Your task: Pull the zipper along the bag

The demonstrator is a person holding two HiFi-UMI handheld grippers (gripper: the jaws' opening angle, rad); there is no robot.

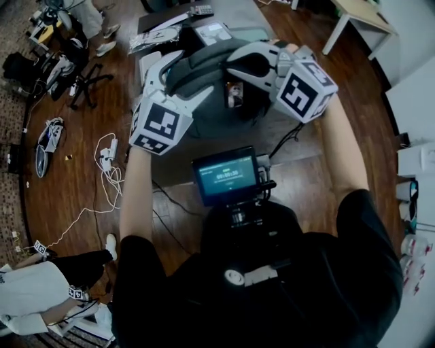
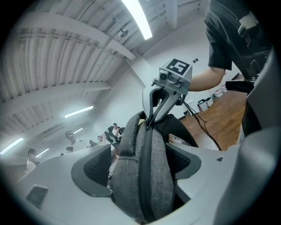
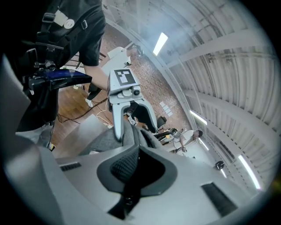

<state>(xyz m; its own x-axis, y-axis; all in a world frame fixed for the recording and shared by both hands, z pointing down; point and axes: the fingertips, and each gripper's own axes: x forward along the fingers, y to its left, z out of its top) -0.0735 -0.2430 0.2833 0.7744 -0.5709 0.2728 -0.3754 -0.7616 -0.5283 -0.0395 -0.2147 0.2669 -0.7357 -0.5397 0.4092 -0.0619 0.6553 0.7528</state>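
Observation:
A grey backpack [image 1: 204, 75] stands on a grey table [image 1: 299, 146]. In the head view my left gripper [image 1: 183, 78] reaches its left side and my right gripper [image 1: 231, 64] its top. In the left gripper view the bag's grey top [image 2: 149, 176], with its dark zipper line, lies between the wide-spread jaws of my left gripper [image 2: 138, 165]; a gap shows beside the left pad [image 2: 85, 171]. My right gripper [image 2: 153, 121] pinches the zipper pull at the bag's crest. In the right gripper view my right gripper [image 3: 134, 169] is shut on a dark tab, and my left gripper [image 3: 131, 125] straddles the bag.
A small screen [image 1: 225, 175] on a rig sits at the person's chest. Papers [image 1: 156, 37] lie on the table behind the bag. Cables [image 1: 109, 163] trail over the wood floor at left. Another person [image 1: 41, 292] crouches at the bottom left; a white table [image 1: 360, 17] stands top right.

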